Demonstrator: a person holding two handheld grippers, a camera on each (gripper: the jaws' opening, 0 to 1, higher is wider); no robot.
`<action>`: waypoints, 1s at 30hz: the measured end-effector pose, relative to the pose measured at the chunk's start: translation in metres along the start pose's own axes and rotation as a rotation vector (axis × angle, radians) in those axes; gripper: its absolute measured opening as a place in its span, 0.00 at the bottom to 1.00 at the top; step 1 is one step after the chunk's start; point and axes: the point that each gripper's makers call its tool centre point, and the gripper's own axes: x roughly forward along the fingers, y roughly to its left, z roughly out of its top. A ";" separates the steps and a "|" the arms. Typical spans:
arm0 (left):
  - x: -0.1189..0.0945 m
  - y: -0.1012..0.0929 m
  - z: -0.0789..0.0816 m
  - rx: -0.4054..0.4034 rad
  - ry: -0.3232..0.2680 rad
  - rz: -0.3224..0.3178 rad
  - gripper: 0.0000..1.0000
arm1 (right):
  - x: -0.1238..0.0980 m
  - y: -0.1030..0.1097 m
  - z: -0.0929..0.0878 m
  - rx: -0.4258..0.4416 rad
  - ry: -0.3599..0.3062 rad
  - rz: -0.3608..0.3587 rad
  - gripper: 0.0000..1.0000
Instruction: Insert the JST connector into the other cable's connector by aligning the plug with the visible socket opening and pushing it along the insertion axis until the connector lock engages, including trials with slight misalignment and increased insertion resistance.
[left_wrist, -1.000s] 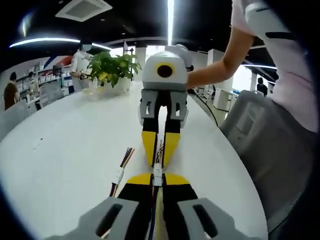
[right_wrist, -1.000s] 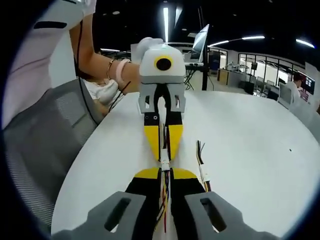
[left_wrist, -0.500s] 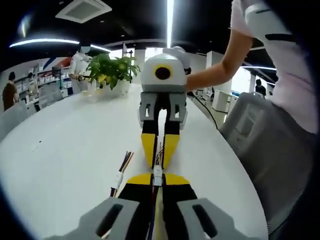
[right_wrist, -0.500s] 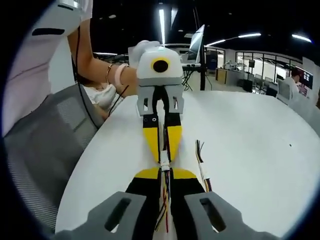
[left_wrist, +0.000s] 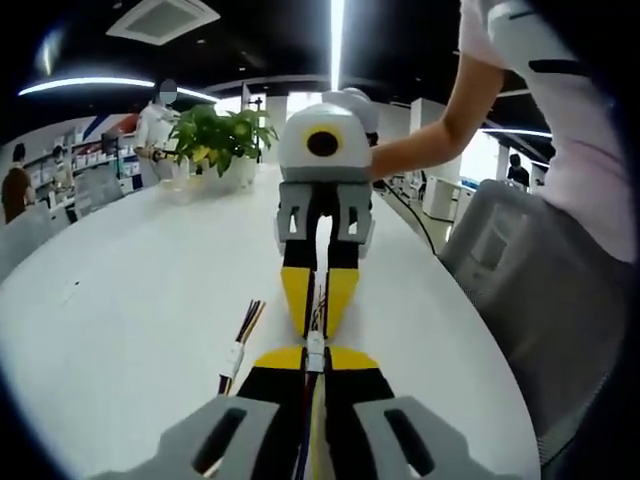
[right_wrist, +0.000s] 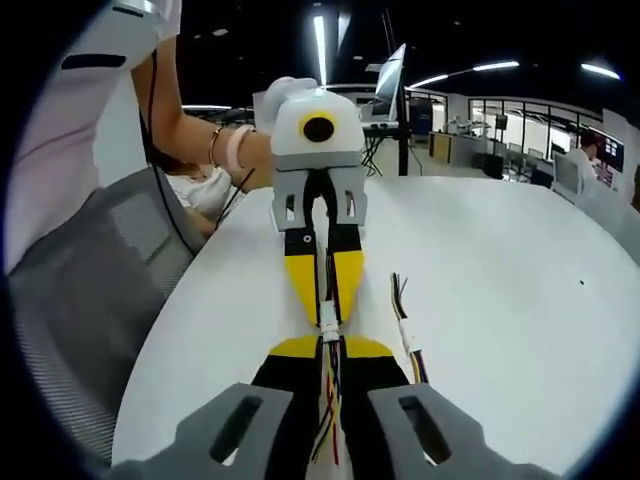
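My left gripper (left_wrist: 315, 360) and my right gripper (left_wrist: 317, 328) face each other tip to tip above the white table (left_wrist: 120, 300). Each is shut on a thin bundle of coloured wires. A small white JST connector pair (left_wrist: 315, 346) sits in the short gap between the two sets of yellow jaws, and the two halves look pressed together. In the right gripper view the same white connector pair (right_wrist: 328, 322) lies between my right gripper (right_wrist: 330, 350) and my left gripper (right_wrist: 326, 310). Whether the lock has caught is too small to tell.
A spare cable (left_wrist: 238, 348) with a white plug and loose coloured wires lies on the table beside the jaws, seen again as the spare cable (right_wrist: 404, 325). A potted plant (left_wrist: 222, 135) stands at the far end. A grey chair (left_wrist: 510, 290) is close to the table edge.
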 end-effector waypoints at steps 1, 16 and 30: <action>0.000 0.001 0.000 0.002 0.000 0.000 0.00 | 0.000 -0.001 0.000 -0.005 0.002 -0.003 0.01; 0.010 0.025 -0.011 0.012 0.022 0.015 0.00 | 0.007 -0.025 -0.010 -0.036 0.018 -0.051 0.02; 0.017 0.024 -0.027 0.009 0.070 0.002 0.00 | 0.015 -0.025 -0.023 -0.016 0.029 -0.046 0.02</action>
